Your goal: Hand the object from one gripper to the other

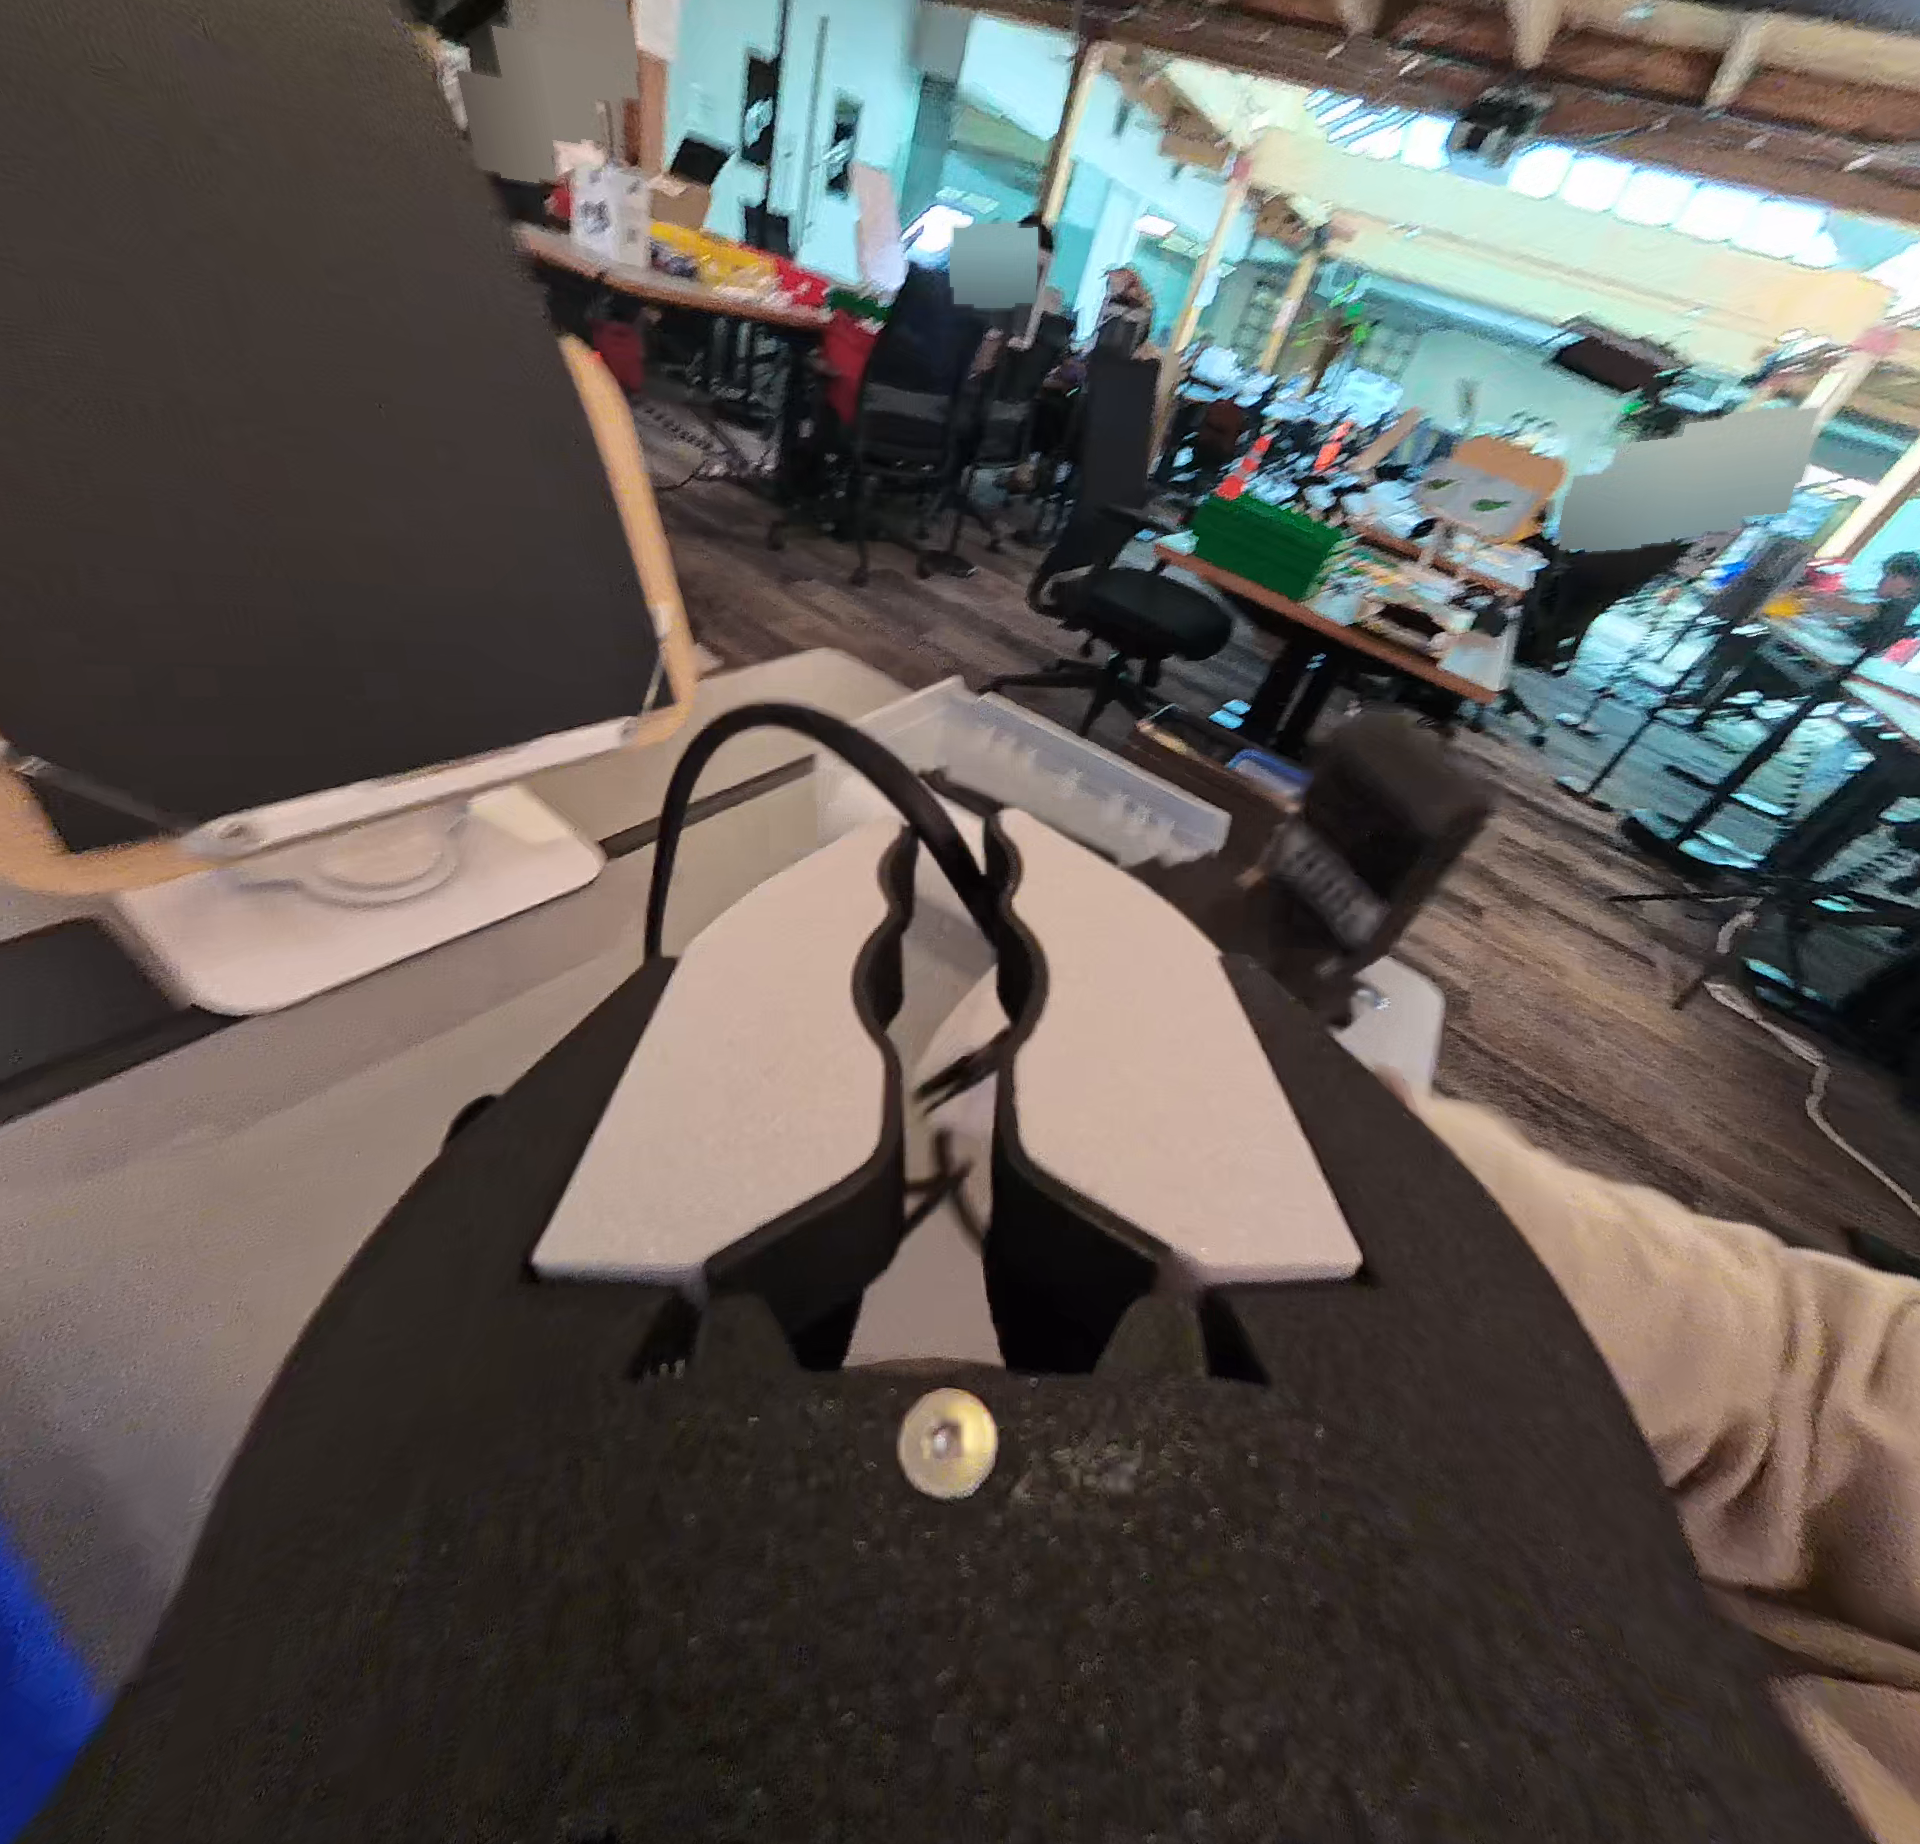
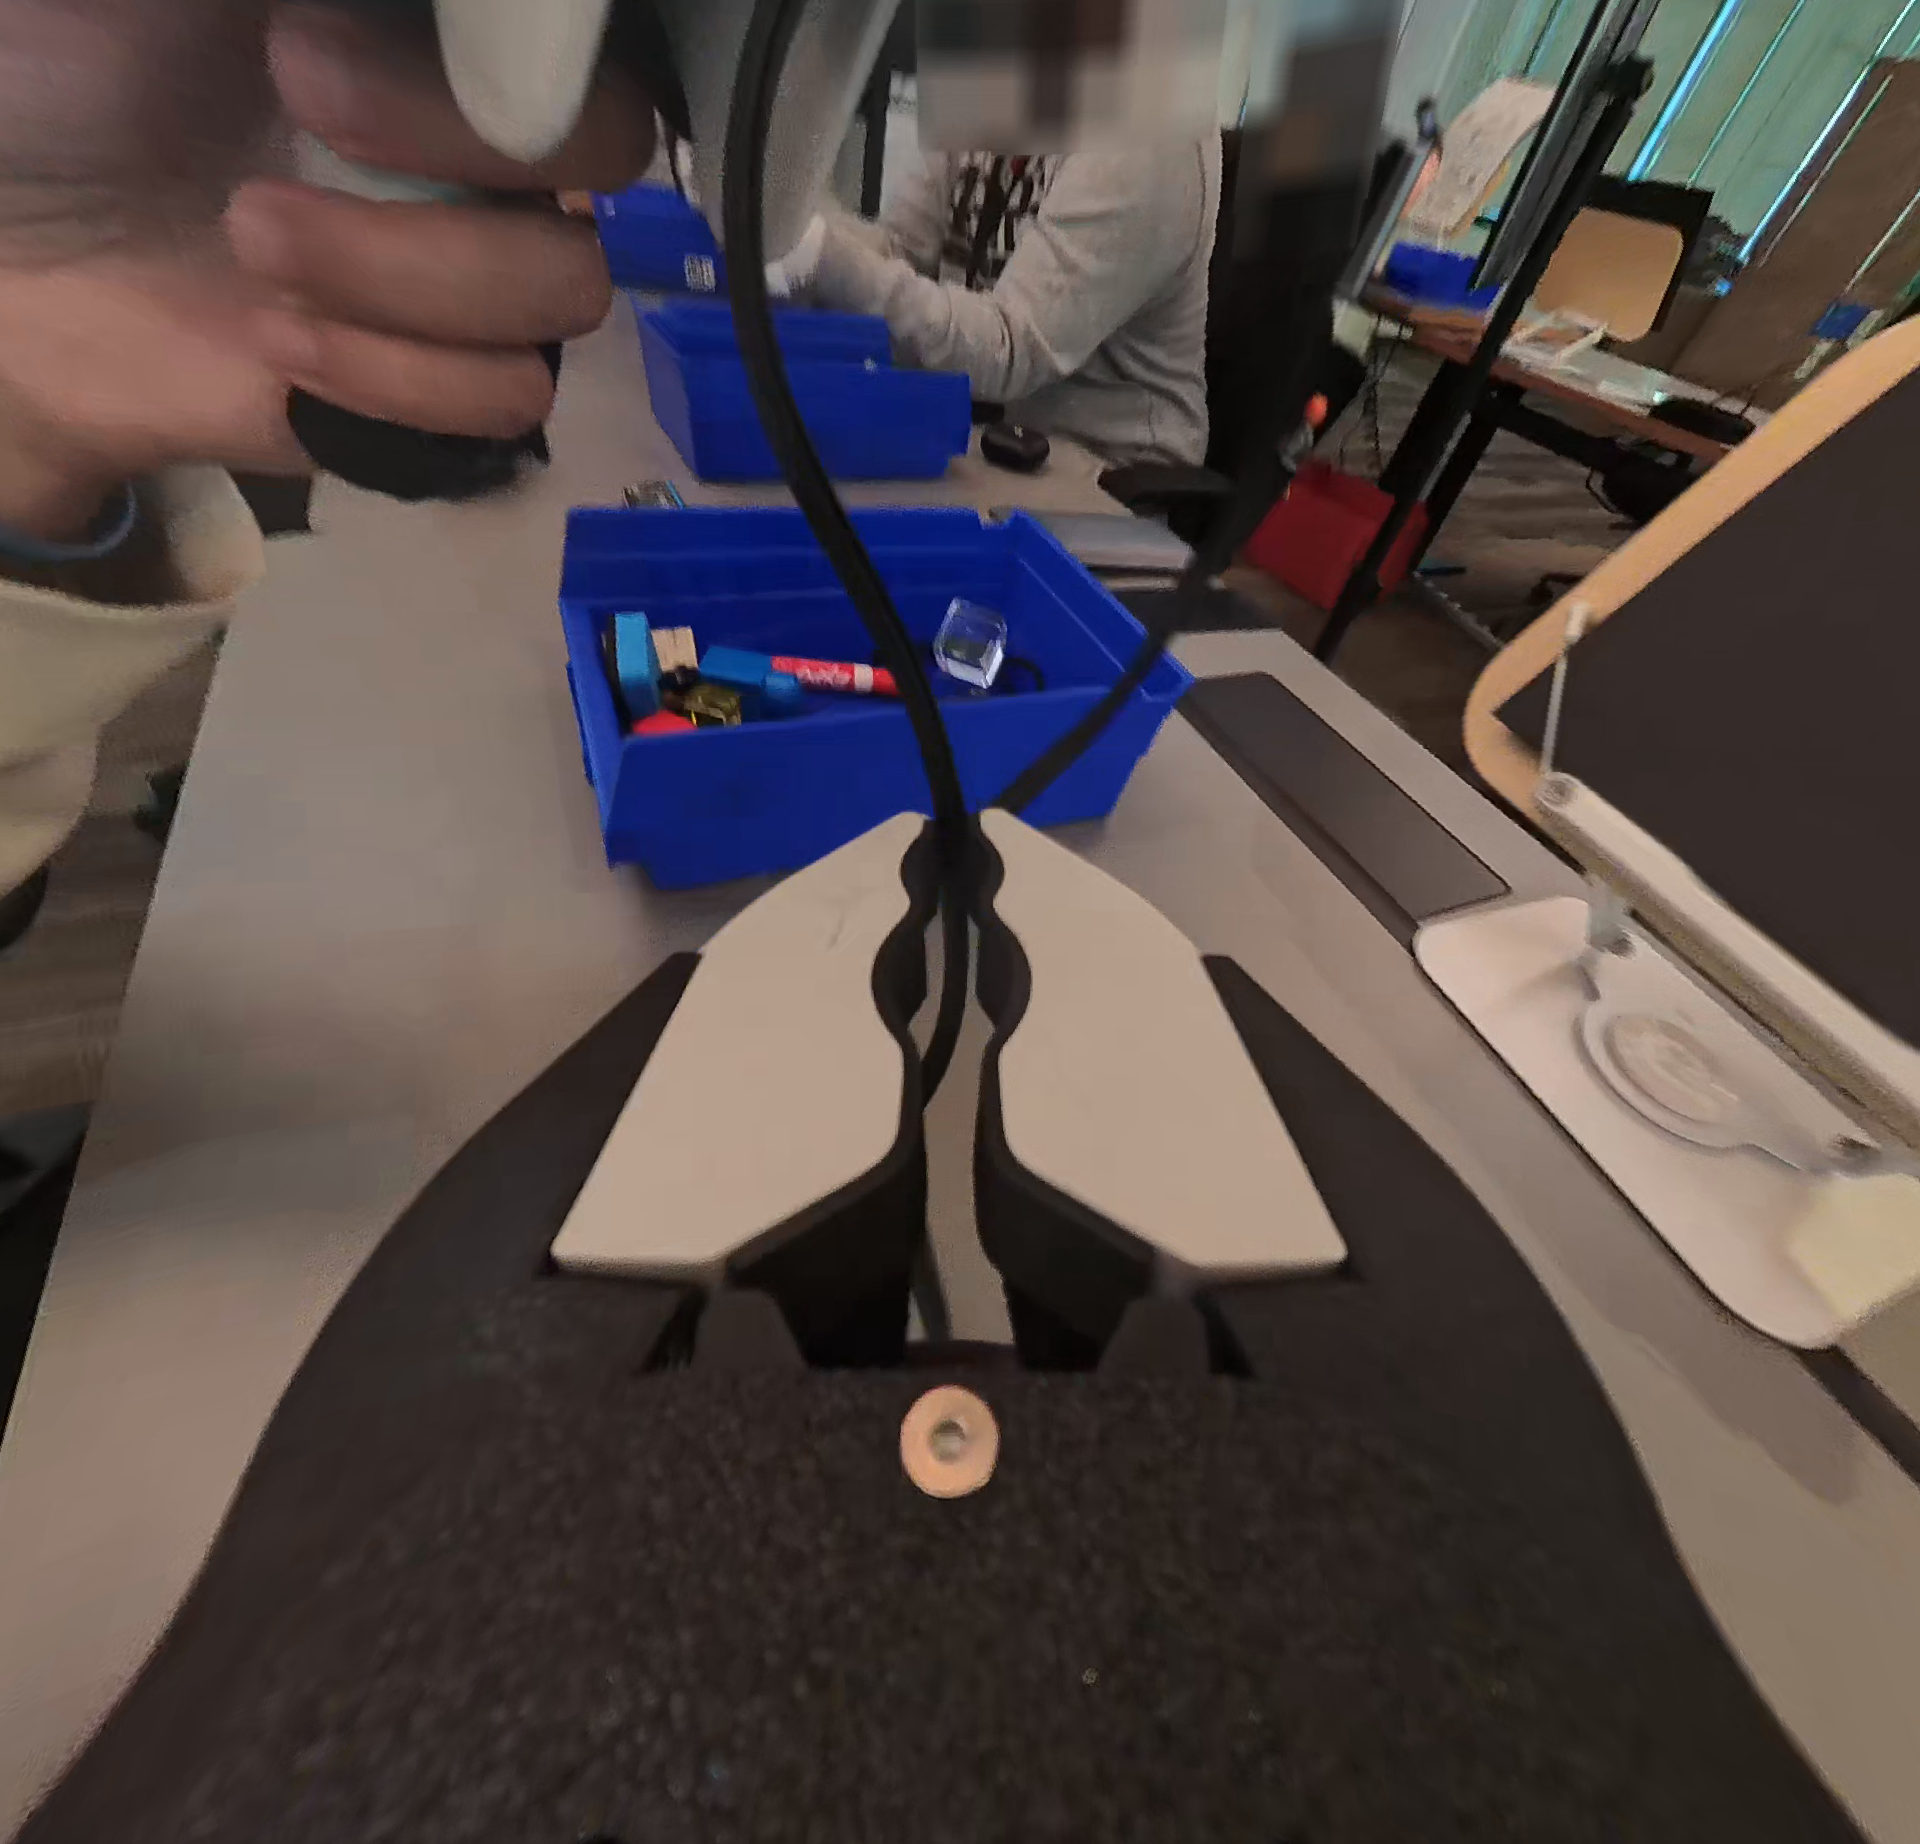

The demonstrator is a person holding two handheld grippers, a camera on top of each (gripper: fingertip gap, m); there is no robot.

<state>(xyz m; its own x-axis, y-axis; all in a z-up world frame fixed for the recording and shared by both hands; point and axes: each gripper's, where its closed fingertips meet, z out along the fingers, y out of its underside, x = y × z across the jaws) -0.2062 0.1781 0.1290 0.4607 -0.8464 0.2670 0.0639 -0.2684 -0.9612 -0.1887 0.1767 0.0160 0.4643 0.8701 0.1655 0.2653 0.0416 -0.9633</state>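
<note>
A thin black cable hangs between the two grippers. My right gripper is shut on it at the fingertips, above the grey table. The cable rises to my left gripper at the top of the right wrist view, held by a blurred hand. In the left wrist view the cable loops over from the left and drops into the gap of my left gripper. Those jaws stand a little apart, wider than the cable, which lies against the right finger.
A blue bin of small items sits just past my right fingertips, with more blue bins behind. A monitor on a white stand stands to the right. A person in grey sits at the far end. A clear plastic box lies ahead. Left tips to right tips: about 11 cm.
</note>
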